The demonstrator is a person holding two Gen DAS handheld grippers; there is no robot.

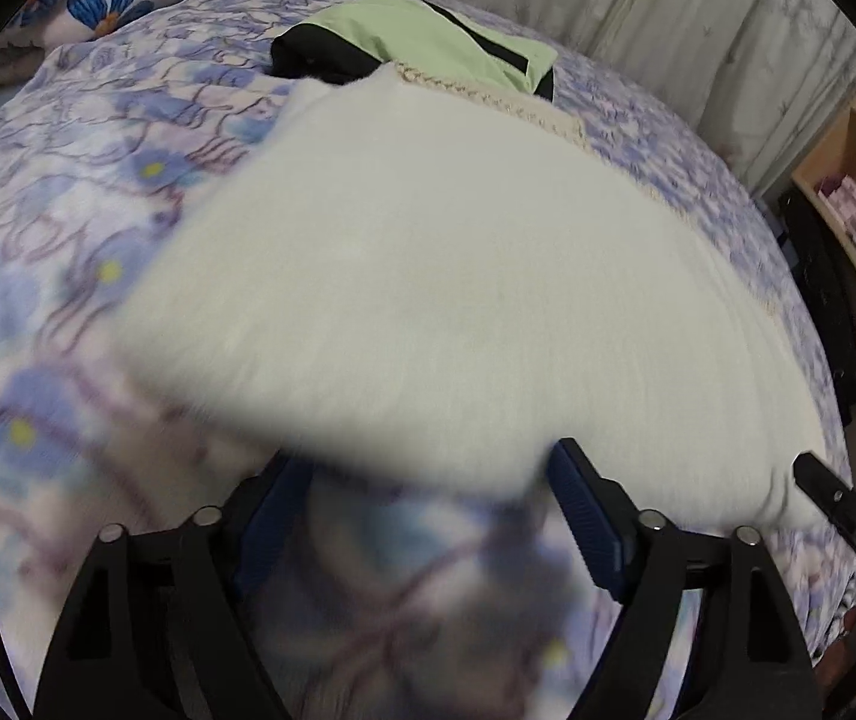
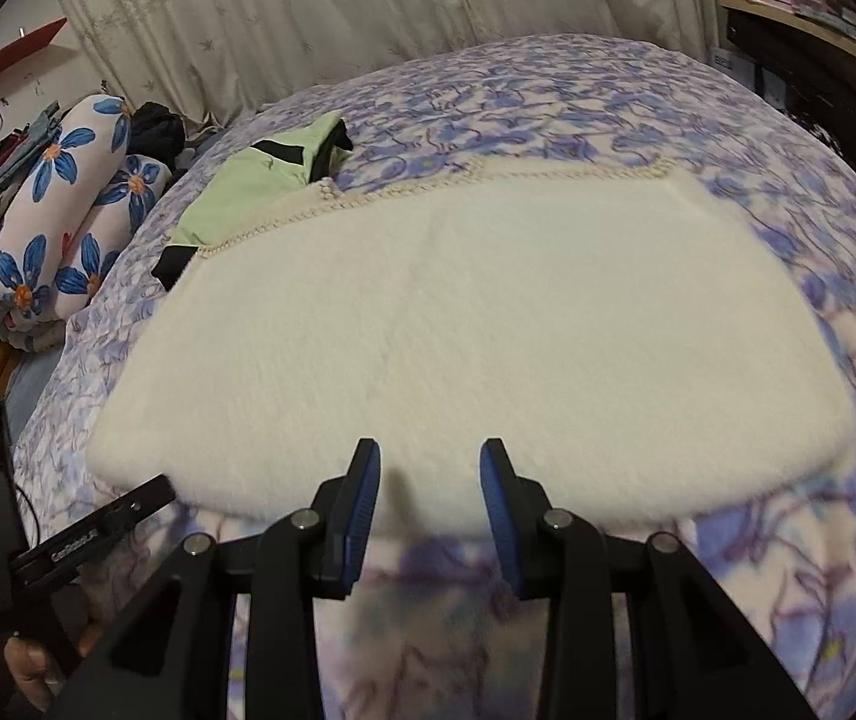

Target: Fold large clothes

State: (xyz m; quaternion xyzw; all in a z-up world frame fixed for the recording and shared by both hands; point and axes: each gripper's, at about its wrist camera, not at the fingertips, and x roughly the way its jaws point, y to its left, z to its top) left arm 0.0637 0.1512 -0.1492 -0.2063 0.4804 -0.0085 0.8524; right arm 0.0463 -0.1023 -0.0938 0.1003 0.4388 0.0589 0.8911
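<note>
White fluffy sweater (image 2: 476, 324) lies spread flat on the bed (image 2: 608, 114), folded into a broad block with rounded corners. Its pile is long and soft, cream-white, with no pattern on the body. A knitted beaded-looking trim (image 2: 404, 192) runs along the far edge, and the near edge is a thick, soft fold. The bedspread under it is pale with blue and purple flowers.

From the right wrist view, the right gripper (image 2: 430, 456) hangs over the near edge of the sweater, its blue-padded fingers (image 2: 362, 504) partly apart with only bare fur showing in the gap; nothing is clamped. At the lower left of that view the left gripper (image 2: 128, 510) reaches in from the side, its tip at the sweater's near left corner, with a hand (image 2: 38, 660) below it.

From the left wrist view, the picture is blurred. The left gripper's fingers (image 1: 584, 516) stand wide apart, and the near corner of the sweater (image 1: 428, 300) lies across the tips, covering the left one; I cannot tell whether the pads touch the cloth, but they do not pinch it.

Beyond the sweater, touching its far left corner, lies a folded green and black garment (image 2: 260, 180). A rolled flowered quilt (image 2: 68, 210) sits at the head of the bed, with curtains (image 2: 308, 12) behind
</note>
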